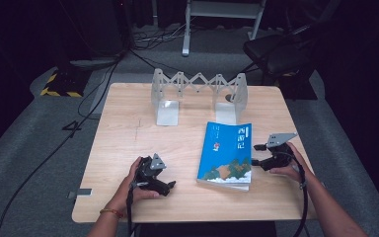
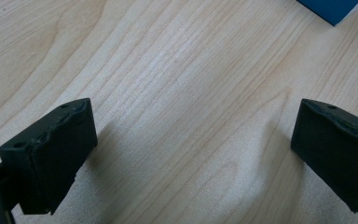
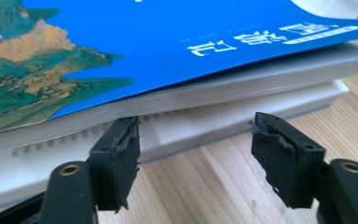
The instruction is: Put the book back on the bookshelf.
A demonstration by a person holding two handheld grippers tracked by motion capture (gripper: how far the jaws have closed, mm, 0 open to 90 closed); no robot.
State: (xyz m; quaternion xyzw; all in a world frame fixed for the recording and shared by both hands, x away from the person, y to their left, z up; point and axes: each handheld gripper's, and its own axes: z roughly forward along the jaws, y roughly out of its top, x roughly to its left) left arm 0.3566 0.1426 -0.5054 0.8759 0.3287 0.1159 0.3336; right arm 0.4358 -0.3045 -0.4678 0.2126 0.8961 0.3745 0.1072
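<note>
Blue paperback book (image 1: 227, 154) lies flat on the pale wooden table (image 1: 128, 143); right gripper (image 3: 193, 140) spread beside its pages, left gripper (image 2: 193, 154) spread over bare wood.

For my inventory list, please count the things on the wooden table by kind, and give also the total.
Blue paperback book with a landscape picture on its cover: 1
Grey metal folding book rack with accordion back: 1
Black hand-held tool: 2, left and right
Total: 4
</note>
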